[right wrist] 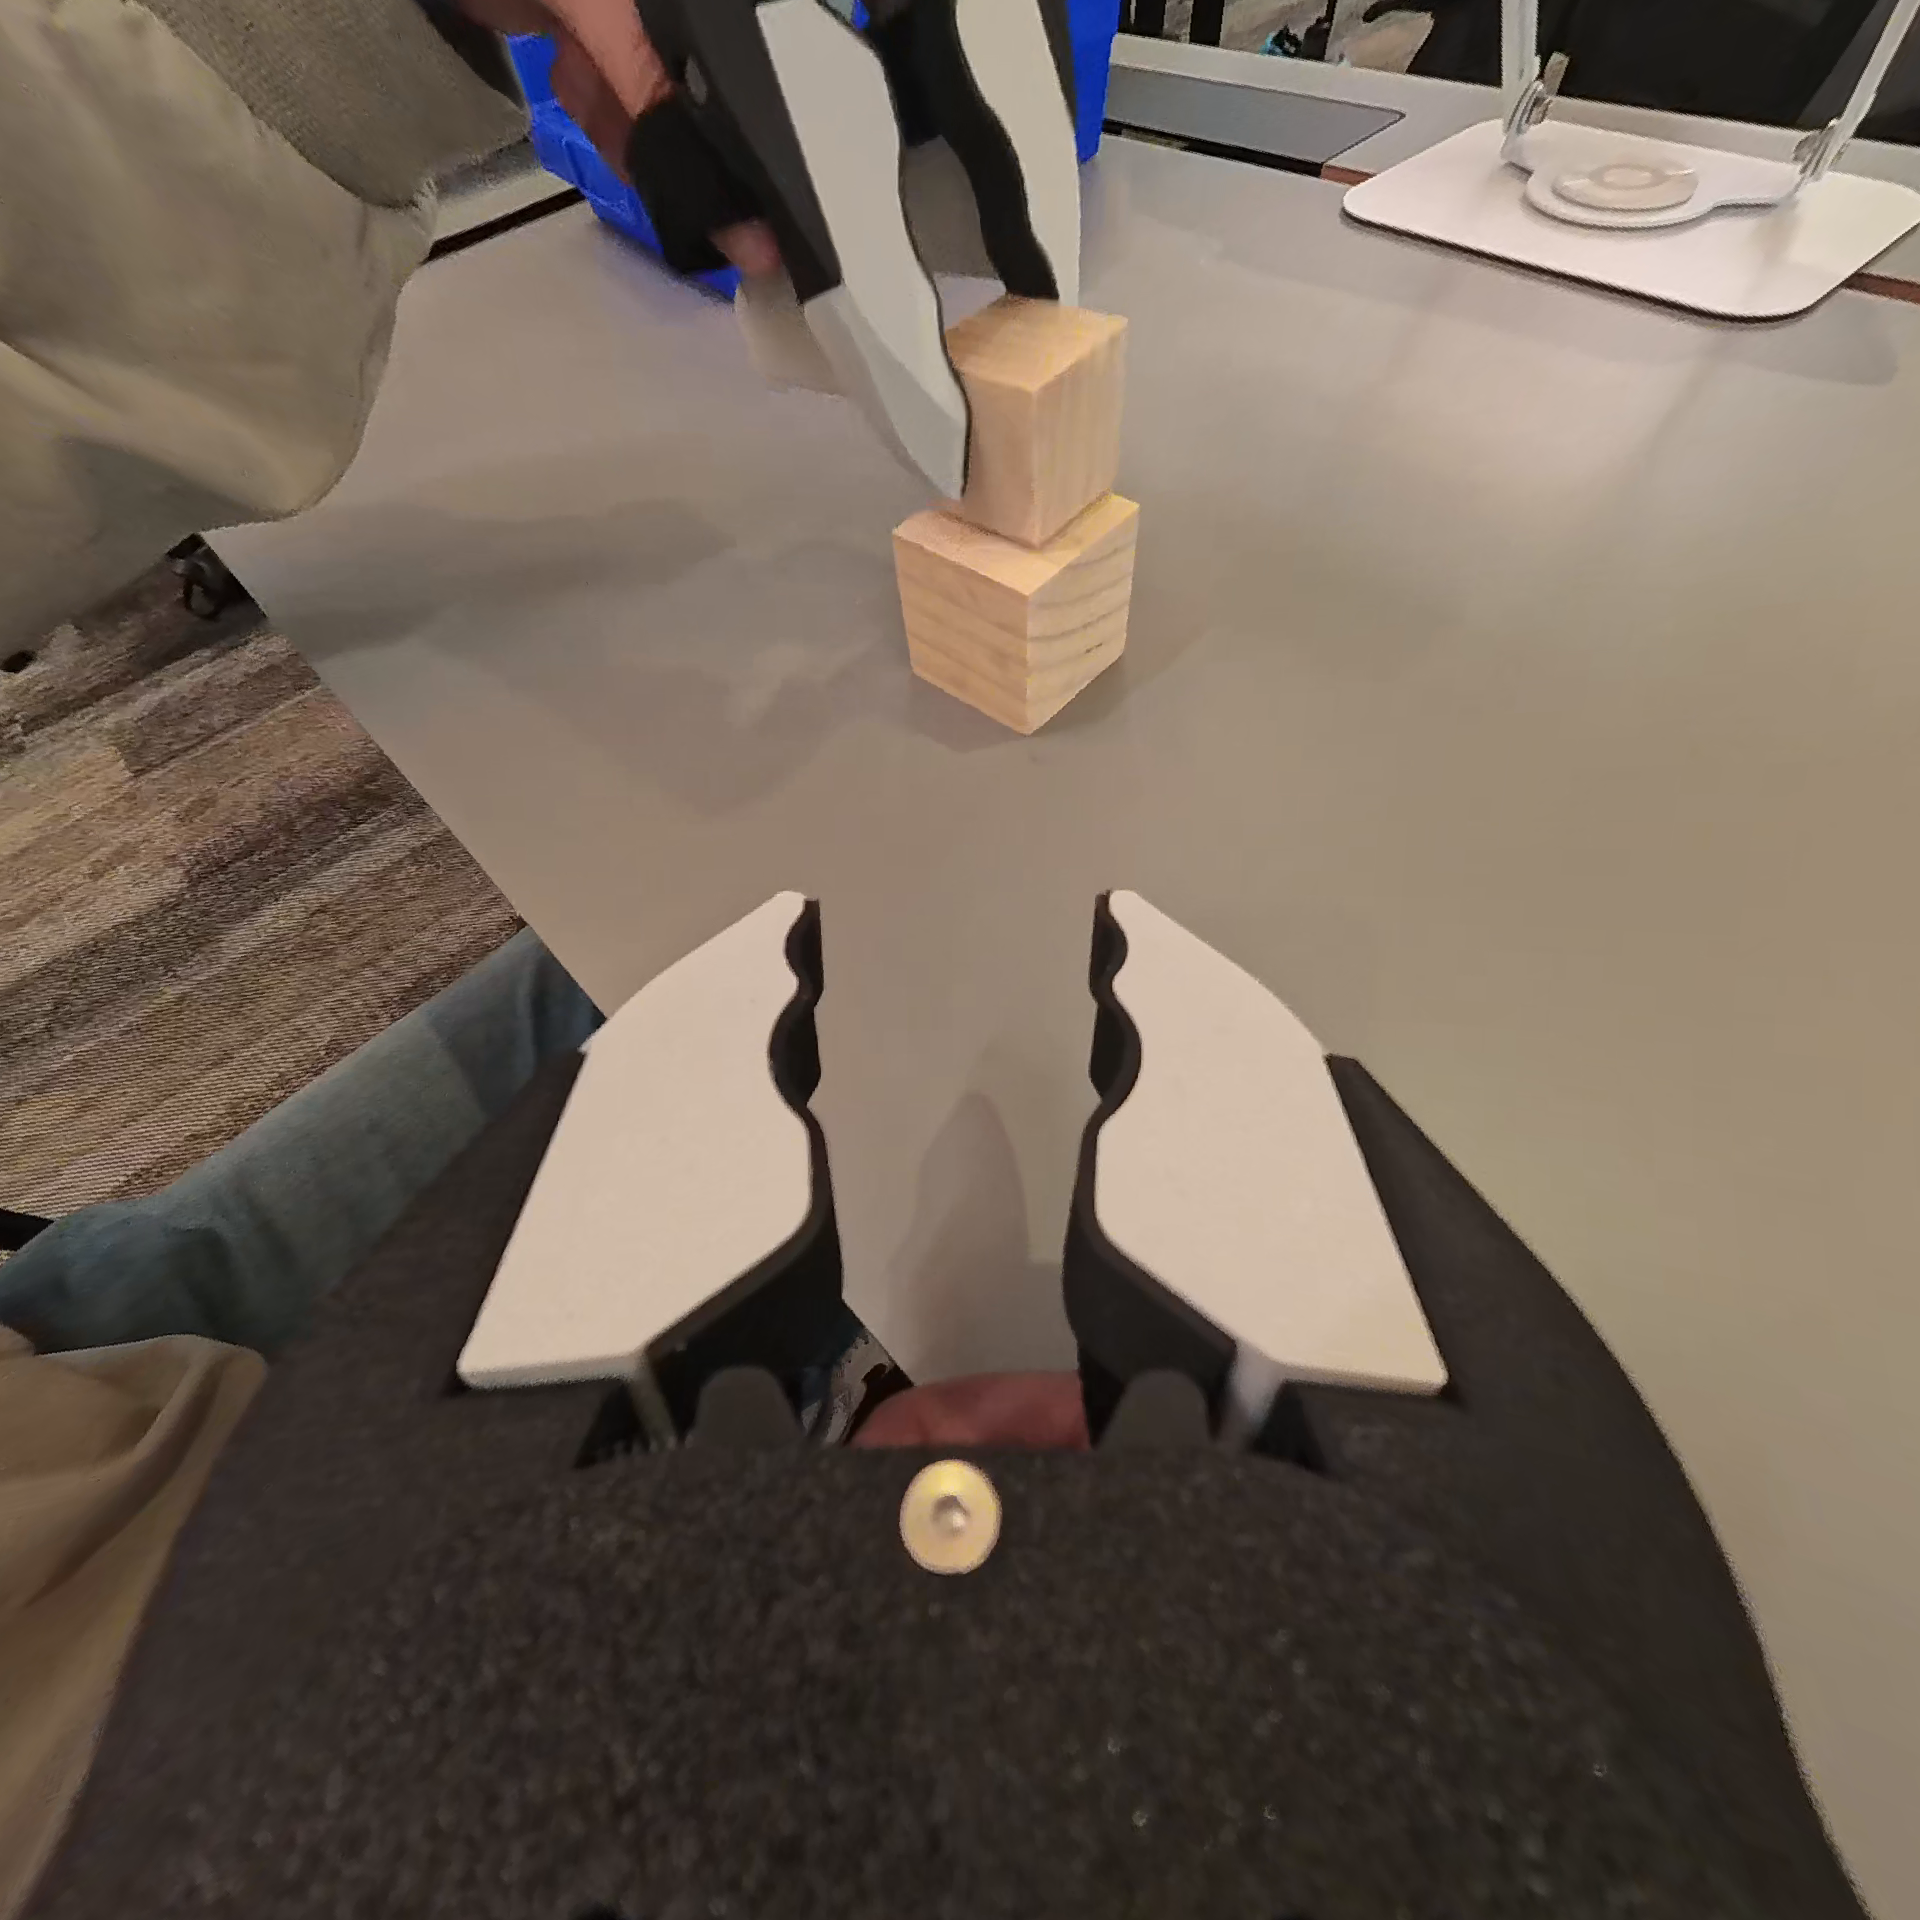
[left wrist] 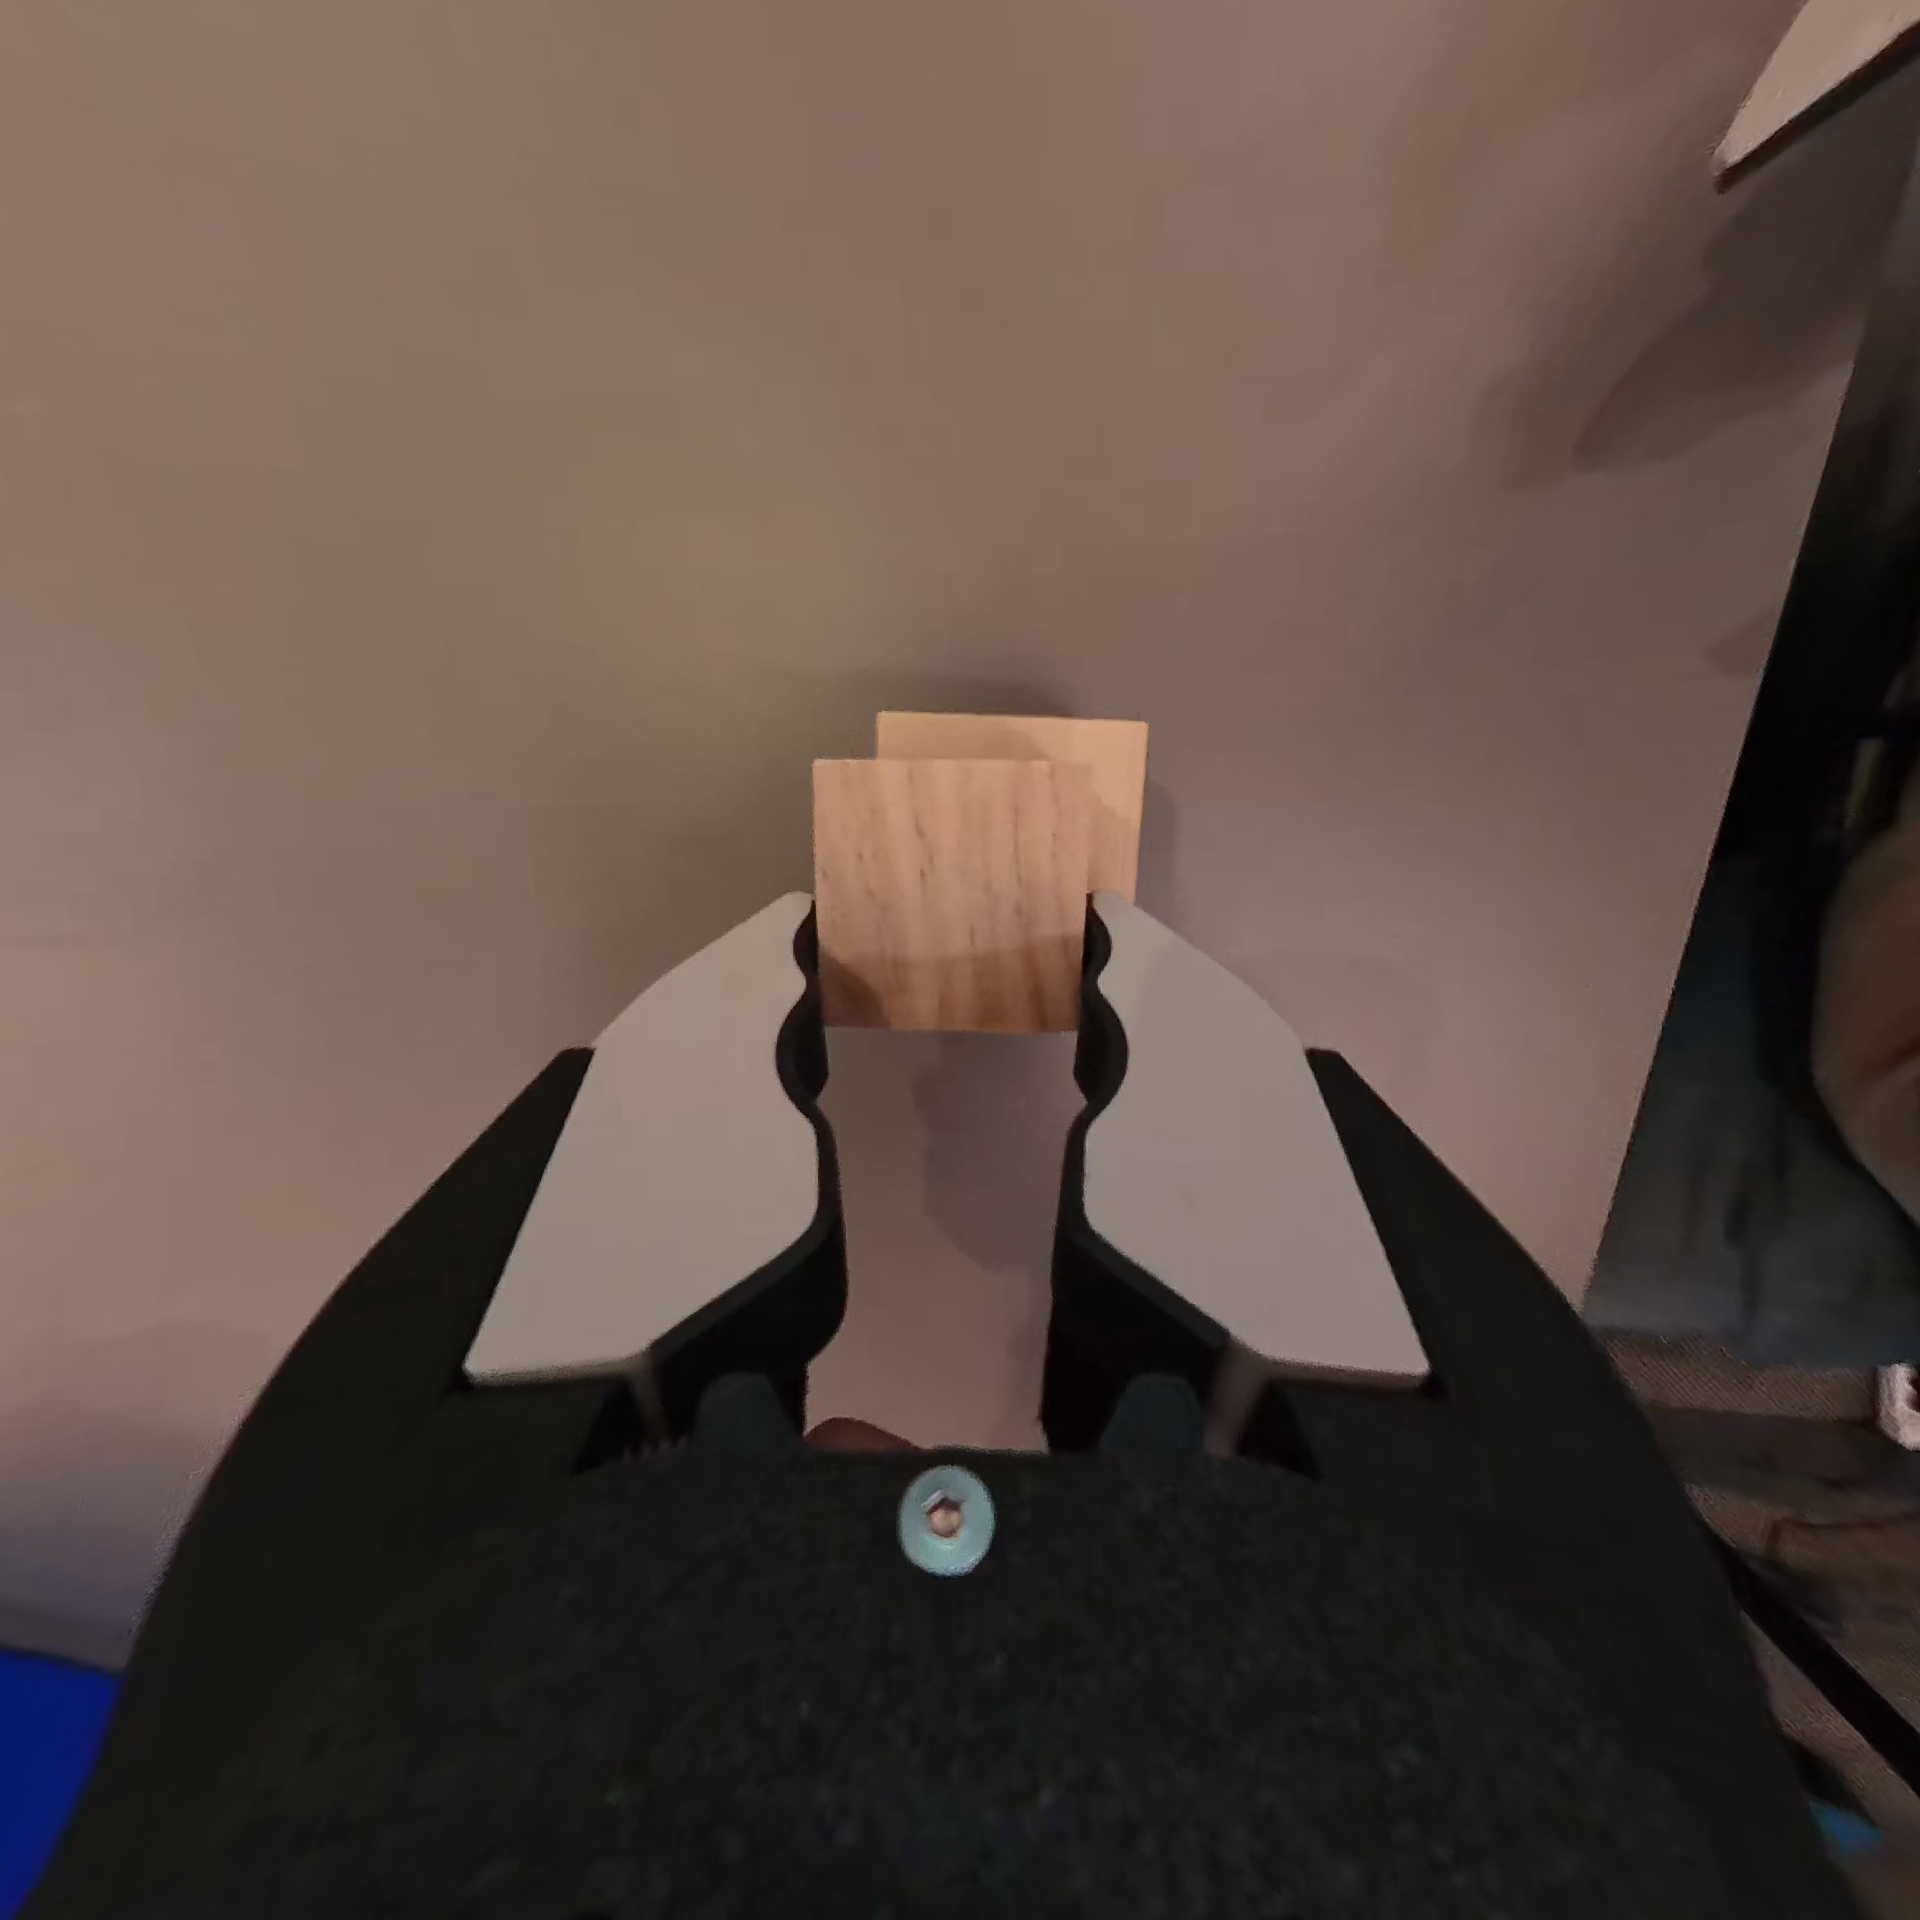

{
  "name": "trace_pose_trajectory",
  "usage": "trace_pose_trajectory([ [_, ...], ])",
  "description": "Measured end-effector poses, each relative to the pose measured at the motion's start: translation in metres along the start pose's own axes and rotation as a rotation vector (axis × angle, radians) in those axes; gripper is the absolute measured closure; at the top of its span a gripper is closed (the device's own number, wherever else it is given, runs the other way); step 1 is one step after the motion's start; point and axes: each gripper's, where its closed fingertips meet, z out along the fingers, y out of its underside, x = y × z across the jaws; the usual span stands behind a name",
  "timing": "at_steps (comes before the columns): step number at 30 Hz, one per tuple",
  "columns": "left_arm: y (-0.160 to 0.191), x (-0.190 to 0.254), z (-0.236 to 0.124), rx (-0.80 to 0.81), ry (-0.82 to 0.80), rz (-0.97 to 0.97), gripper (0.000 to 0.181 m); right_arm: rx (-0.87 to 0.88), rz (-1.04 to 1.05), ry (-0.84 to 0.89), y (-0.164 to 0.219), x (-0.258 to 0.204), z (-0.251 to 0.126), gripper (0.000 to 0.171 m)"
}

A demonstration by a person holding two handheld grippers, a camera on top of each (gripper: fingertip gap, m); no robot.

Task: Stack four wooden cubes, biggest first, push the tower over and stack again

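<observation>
Two wooden cubes show. The bigger cube [right wrist: 1018, 613] stands on the grey table [right wrist: 1455, 727]. A smaller cube [right wrist: 1049, 416] sits on top of it, turned and offset to the far side. My left gripper [right wrist: 997, 374] comes down from above and is shut on the smaller cube. In the left wrist view the left gripper [left wrist: 951, 914] pinches the smaller cube [left wrist: 940, 883] at its fingertips, with the bigger cube [left wrist: 1101, 790] partly hidden beneath it. My right gripper [right wrist: 956, 914] is open and empty, low over the table, well short of the stack.
A blue bin [right wrist: 582, 156] stands behind the left gripper. A white stand base [right wrist: 1621, 208] sits at the far right. The table's edge runs diagonally at the left, with carpet floor [right wrist: 156, 779] beyond. A person's sleeve [right wrist: 156, 312] and leg [right wrist: 312, 1143] are at the left.
</observation>
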Motion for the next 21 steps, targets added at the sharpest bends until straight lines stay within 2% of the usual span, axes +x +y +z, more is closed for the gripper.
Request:
trace_pose_trajectory([
  [3,0.004,-0.007,-0.025,0.078,-0.035,-0.032,0.137,-0.004,0.005,-0.008,0.002,-0.001,0.002,0.122],
  [5,0.015,-0.021,-0.061,0.136,-0.109,-0.069,0.137,-0.005,0.01,-0.015,0.002,-0.002,0.003,0.122],
  [11,0.103,-0.113,-0.224,0.324,-0.555,-0.335,0.137,-0.004,0.031,-0.028,0.006,-0.002,0.008,0.122],
  [13,0.143,-0.143,-0.256,0.33,-0.631,-0.456,0.137,-0.014,0.032,-0.029,0.009,-0.002,0.01,0.122],
  [16,0.213,-0.197,-0.264,0.241,-0.717,-0.701,0.137,-0.024,0.027,-0.023,0.011,0.0,0.013,0.122],
  [18,0.254,-0.232,-0.248,0.174,-0.719,-0.852,0.136,-0.029,0.027,-0.022,0.011,0.0,0.015,0.122],
  [21,0.303,-0.273,-0.211,0.033,-0.686,-0.962,0.136,-0.039,0.023,-0.017,0.014,0.001,0.017,0.123],
])
